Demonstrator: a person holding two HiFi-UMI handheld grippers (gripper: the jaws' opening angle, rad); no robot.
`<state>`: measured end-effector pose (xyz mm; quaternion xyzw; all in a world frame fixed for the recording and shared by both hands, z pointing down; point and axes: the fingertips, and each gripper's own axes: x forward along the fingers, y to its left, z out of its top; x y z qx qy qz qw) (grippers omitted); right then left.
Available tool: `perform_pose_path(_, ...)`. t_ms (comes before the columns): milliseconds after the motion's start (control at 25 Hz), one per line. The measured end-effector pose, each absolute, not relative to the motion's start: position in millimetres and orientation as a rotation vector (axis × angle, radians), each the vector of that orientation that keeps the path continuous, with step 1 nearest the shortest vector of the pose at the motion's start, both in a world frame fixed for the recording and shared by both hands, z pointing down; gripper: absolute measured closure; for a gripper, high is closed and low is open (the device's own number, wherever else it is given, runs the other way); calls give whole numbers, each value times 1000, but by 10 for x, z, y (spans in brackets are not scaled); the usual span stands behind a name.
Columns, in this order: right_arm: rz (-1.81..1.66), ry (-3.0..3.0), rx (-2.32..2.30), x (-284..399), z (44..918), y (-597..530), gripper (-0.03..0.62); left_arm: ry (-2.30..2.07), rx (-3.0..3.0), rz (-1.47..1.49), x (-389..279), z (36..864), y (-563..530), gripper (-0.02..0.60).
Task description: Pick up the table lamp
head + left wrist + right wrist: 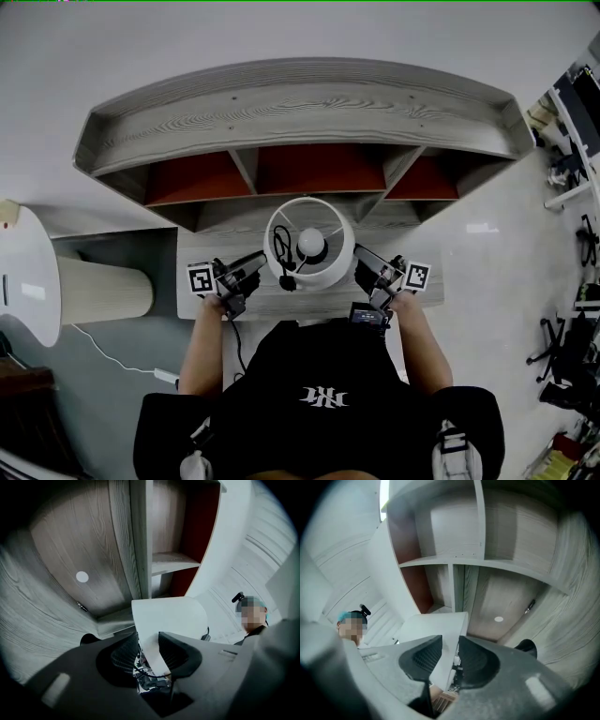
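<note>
Matt white lamp shade (324, 274), grey wood-grain shelf (300, 108), glossy pale floor (487, 258)

Table lamp (310, 246) base hidden under its shade (331, 274); person (319, 403) cut off by the bottom edge.

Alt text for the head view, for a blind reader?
From above: a person clamps the shade of a white table lamp with the left gripper and right gripper, one each side, over a grey wooden desk backed by a shelf unit with red compartments.
</note>
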<state>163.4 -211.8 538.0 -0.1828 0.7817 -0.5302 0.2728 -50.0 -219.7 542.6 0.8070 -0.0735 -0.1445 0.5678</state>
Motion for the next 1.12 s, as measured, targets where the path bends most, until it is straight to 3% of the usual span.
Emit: perform_pose_path(1120,-1359,2143,-528,1644,4618,-1997,487,-182,1977,-331,-484,4657,-2144,449)
